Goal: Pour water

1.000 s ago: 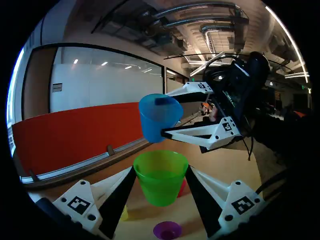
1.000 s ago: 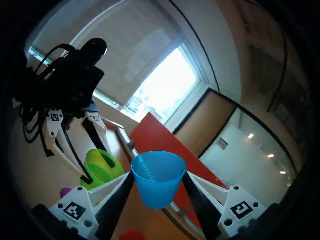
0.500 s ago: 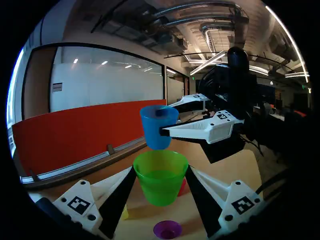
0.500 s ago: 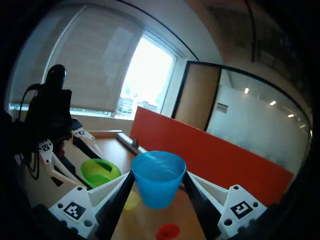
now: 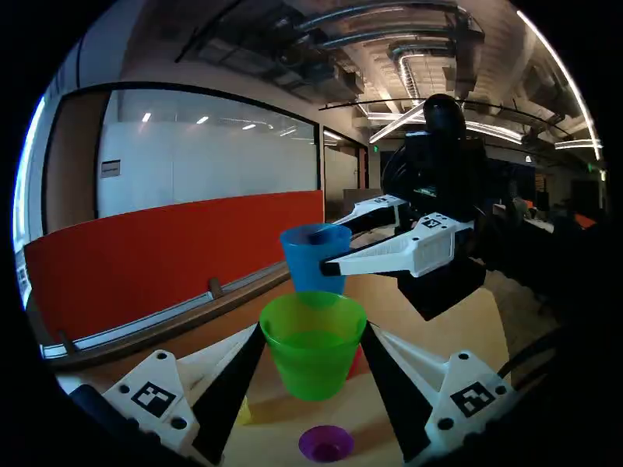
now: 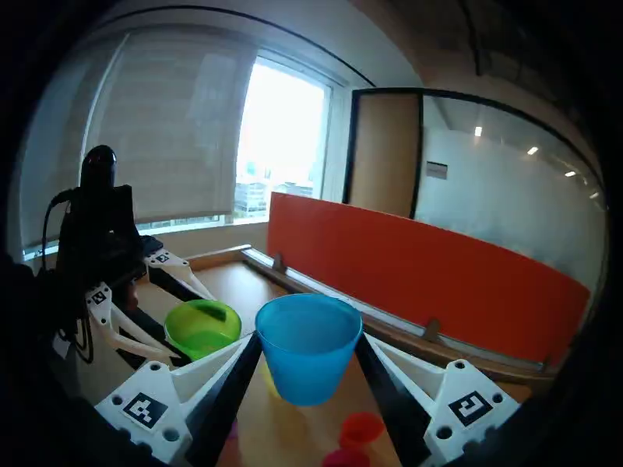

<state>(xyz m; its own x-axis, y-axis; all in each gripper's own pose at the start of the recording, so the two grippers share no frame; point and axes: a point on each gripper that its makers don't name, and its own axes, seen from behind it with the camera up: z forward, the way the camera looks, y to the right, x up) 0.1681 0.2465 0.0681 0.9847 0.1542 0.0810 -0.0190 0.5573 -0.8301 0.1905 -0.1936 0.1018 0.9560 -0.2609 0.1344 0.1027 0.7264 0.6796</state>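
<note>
- Left gripper [image 5: 313,336] first: its jaws are part-way closed, both fingers pressing the sides of the green cup [image 5: 313,370]. It holds the cup upright, up off the desk [image 5: 444,327].
- There looks to be a liquid line inside the green cup, so it's probably got some water in it.
- Under it on the desk sit a small purple cup [image 5: 325,445] and a bit of something yellow [image 5: 243,412] off to the left.
- Right gripper [image 6: 309,344]: same deal, both fingers clamped on the blue cup [image 6: 309,370], roughly half closed.
- In the left gripper view the blue cup sits upright just behind and a touch above the green cup's rim, close but apart. You can't tell whether any water is in it.
- Two little red cups [image 6: 360,428] are on the desk below, with the orange partition [image 6: 436,272] behind.
- Step-wise it reads as the pour itself, cups lined up with nothing tipping right now.
- Next move, just a guess: if the blue cup has water, tip its lip over the green rim slowly while the left holds level. If it's empty, both cups go down on bare desk, steering around the small ones.
</note>
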